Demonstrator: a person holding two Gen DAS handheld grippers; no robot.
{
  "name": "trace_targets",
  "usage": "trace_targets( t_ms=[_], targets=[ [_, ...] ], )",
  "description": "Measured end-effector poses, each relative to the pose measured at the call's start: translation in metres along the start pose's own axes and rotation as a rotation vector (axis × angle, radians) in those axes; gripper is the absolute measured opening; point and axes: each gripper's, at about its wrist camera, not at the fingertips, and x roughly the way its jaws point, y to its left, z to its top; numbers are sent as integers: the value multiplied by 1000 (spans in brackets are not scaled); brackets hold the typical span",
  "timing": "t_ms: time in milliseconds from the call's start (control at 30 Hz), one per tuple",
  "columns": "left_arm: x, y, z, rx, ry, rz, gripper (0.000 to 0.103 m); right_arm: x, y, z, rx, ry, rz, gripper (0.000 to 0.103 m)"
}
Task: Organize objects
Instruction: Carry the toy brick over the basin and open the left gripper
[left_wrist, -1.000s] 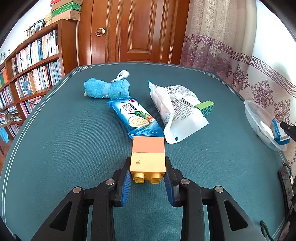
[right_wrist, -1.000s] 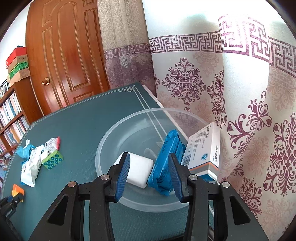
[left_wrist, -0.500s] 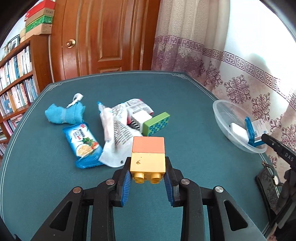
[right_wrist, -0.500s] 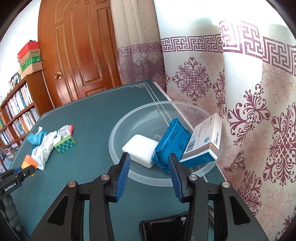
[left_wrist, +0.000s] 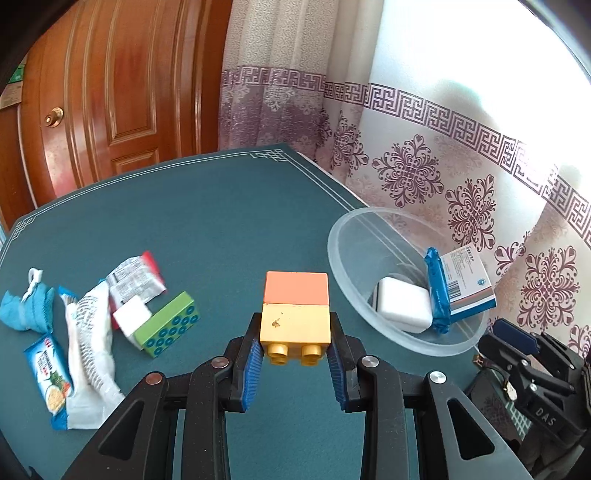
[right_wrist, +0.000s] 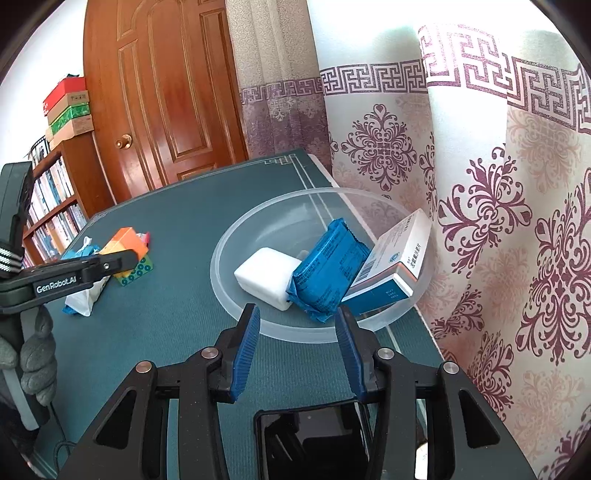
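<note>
Your left claw (left_wrist: 295, 360) is clamped on a two-part toy block (left_wrist: 295, 314): a yellow brick with two round studs facing the camera, a small dark mark on its top face, and an orange brick joined flush to its far end. The blue pads press on the yellow brick's sides, and the block hangs above the green bench (left_wrist: 221, 229), left of the clear plastic bowl (left_wrist: 345, 273).

Your right claw (right_wrist: 297, 350) is empty, its jaws standing apart just in front of the bowl's near rim.

Count the bowl's contents: one white rectangular block (right_wrist: 267, 277) lying flat, one blue foil packet (right_wrist: 328, 271) leaning on it, and one white-and-blue medicine box (right_wrist: 395, 269) tilted against the far wall. That makes three things.

On the bench to the left you have one green brick with blue studs (left_wrist: 168, 325), one small white cube (left_wrist: 131, 315) touching it, one white crumpled bag (left_wrist: 88, 343), one printed wrapper with a red edge (left_wrist: 136, 277), one blue noodle packet (left_wrist: 48, 373) and one blue cloth bundle (left_wrist: 27, 308), all close together and partly overlapping.

In the right wrist view, your gloved hand (right_wrist: 35, 354) grips the left tool at the left edge. A dark phone (right_wrist: 314, 439) lies on the bench below the right claw. A wooden door (right_wrist: 166, 92), a patterned curtain (right_wrist: 498, 184) and a bookshelf (right_wrist: 55, 206) stand behind the bench. Bare bench lies between the held block and the bowl.
</note>
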Motion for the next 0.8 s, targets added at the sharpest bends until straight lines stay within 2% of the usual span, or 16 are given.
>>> trace_targets(
  t_ms=[300,467,500,600,633,800],
  targets=[
    [33,-40,25,67,17,-71,34,-3,-18,1,36,-15,4,44],
    [47,-56,41,95,-12,-92,35,-2,-20,0,49,-11,16,44],
    [49,-59,42,98,-14,-93,41,-2,-19,0,50,-10,18,44],
    [50,-60,44,98,-40,-92,76,-1,-19,0,51,-7,20,44],
    [49,-59,43,93,-55,-85,79,0,-18,-1,52,-6,21,44],
    [40,-52,36,93,-71,-56,79,0,-17,-1,52,-4,22,44]
  ],
)
